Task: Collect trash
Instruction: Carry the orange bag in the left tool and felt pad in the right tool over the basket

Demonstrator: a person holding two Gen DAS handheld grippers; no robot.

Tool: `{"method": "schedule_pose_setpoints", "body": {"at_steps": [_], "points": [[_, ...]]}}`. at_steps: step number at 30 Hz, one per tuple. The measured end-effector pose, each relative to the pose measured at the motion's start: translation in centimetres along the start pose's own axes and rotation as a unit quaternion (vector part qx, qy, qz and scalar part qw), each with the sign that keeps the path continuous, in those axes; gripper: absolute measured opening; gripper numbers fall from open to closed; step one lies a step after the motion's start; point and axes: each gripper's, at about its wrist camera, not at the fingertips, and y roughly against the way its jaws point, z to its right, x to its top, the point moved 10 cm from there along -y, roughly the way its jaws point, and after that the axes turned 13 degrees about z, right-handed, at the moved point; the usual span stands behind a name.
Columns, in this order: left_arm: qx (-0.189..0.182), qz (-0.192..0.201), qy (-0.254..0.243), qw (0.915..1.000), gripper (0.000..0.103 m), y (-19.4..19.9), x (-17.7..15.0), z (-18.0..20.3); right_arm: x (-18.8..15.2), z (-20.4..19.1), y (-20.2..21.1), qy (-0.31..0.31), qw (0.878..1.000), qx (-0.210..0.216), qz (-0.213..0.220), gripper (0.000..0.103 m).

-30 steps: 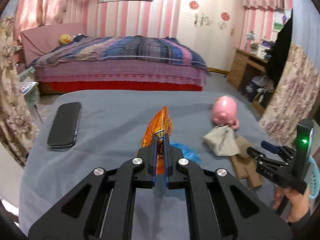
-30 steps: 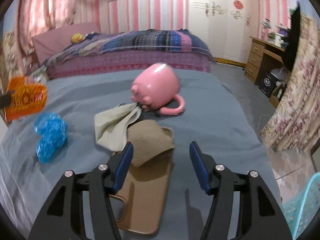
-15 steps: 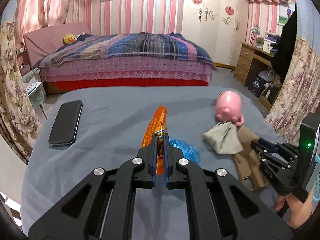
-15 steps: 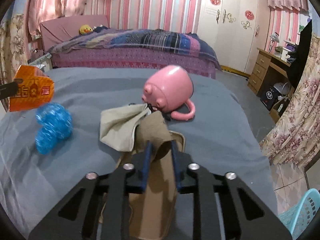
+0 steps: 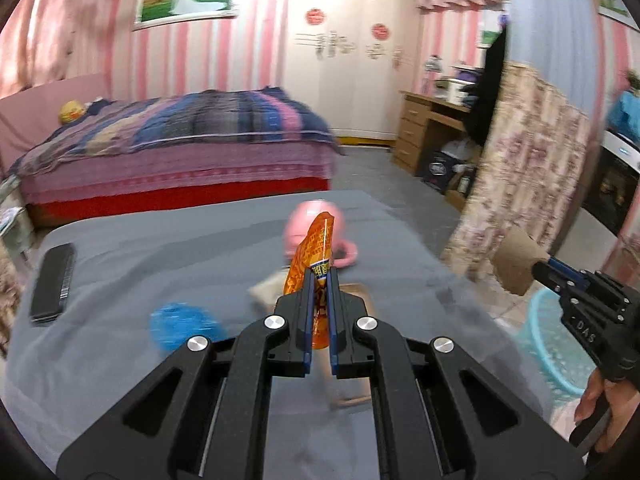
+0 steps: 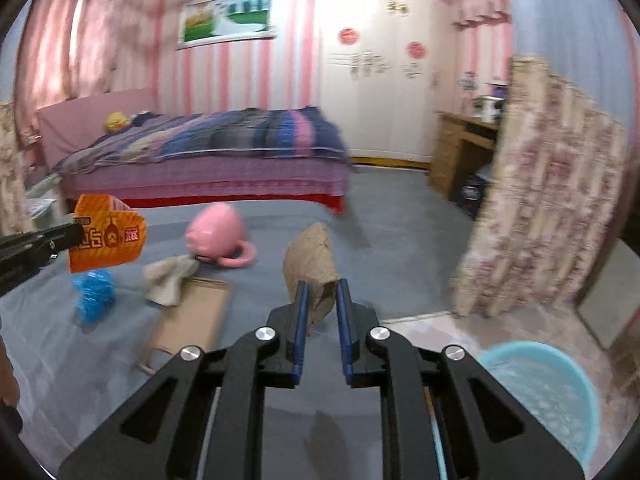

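Left hand-held gripper point(image 5: 320, 280) pinches a glossy orange wrapper point(image 5: 314, 248); right hand-held gripper point(image 6: 322, 292) clamps crumpled brown paper point(image 6: 310, 260).

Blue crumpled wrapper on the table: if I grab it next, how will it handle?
The blue wrapper looks like thin crinkled plastic, so probably very light and crushable. Lying loose on the grey table cover, it may skid rather than roll if nudged. Pinch it from above.

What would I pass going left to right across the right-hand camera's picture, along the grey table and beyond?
Orange snack wrapper held up in the left tongs → crumpled beige cloth → pink mug lying on its side → brown paper wad pinched in the right tongs → light blue basket on the floor.
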Motion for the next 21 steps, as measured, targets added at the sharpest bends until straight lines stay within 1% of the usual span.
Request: {"method": "schedule_pose_setpoints", "body": {"at_steps": [3, 6, 7, 9, 10, 12, 13, 16, 18, 19, 21], "points": [[-0.034, -0.001, -0.004, 0.9994, 0.004, -0.3, -0.4, 3.8, -1.0, 5.9, 2.5, -0.006, 0.998, -0.055, -0.002, 0.015], [-0.069, -0.009, 0.001, 0.9976, 0.004, -0.5, -1.0, 7.2, -1.8, 9.9, 4.3, -0.017, 0.996, -0.089, -0.006, 0.015], [-0.084, -0.014, 0.001, 0.9964, 0.004, -0.5, -1.3, 8.8, -2.2, 11.8, 5.1, -0.024, 0.994, -0.103, -0.007, 0.015], [-0.1, -0.018, -0.009, 0.9948, 0.004, -0.4, -1.7, 11.6, -2.8, 14.8, 6.6, -0.029, 0.991, -0.128, -0.009, 0.015], [-0.118, -0.021, -0.009, 0.9928, 0.004, -0.4, -1.8, 13.9, -2.9, 15.9, 7.0, -0.03, 0.99, -0.138, -0.01, 0.015], [-0.147, -0.024, -0.004, 0.9888, 0.004, -0.2, -1.7, 16.7, -3.0, 18.4, 8.3, -0.041, 0.986, -0.161, -0.01, 0.015], [-0.162, -0.022, -0.009, 0.9864, 0.004, -0.1, -1.4, 18.6, -3.3, 19.1, 8.5, -0.046, 0.985, -0.166, -0.009, 0.015], [-0.197, -0.009, -0.045, 0.9793, 0.004, 0.2, -1.1, 24.2, -4.0, 21.7, 9.8, -0.051, 0.981, -0.189, -0.01, 0.015], [-0.215, -0.014, -0.056, 0.9749, 0.004, 0.1, -2.0, 26.5, -4.9, 23.2, 10.5, -0.051, 0.977, -0.204, -0.016, 0.015], [-0.229, -0.023, -0.063, 0.9711, 0.004, -0.1, -3.4, 28.0, -5.3, 23.7, 10.8, -0.054, 0.976, -0.208, -0.018, 0.015], [-0.239, -0.038, -0.075, 0.9675, 0.004, -0.3, -5.4, 29.4, -6.6, 25.1, 11.3, -0.07, 0.974, -0.216, -0.02, 0.015]]}}
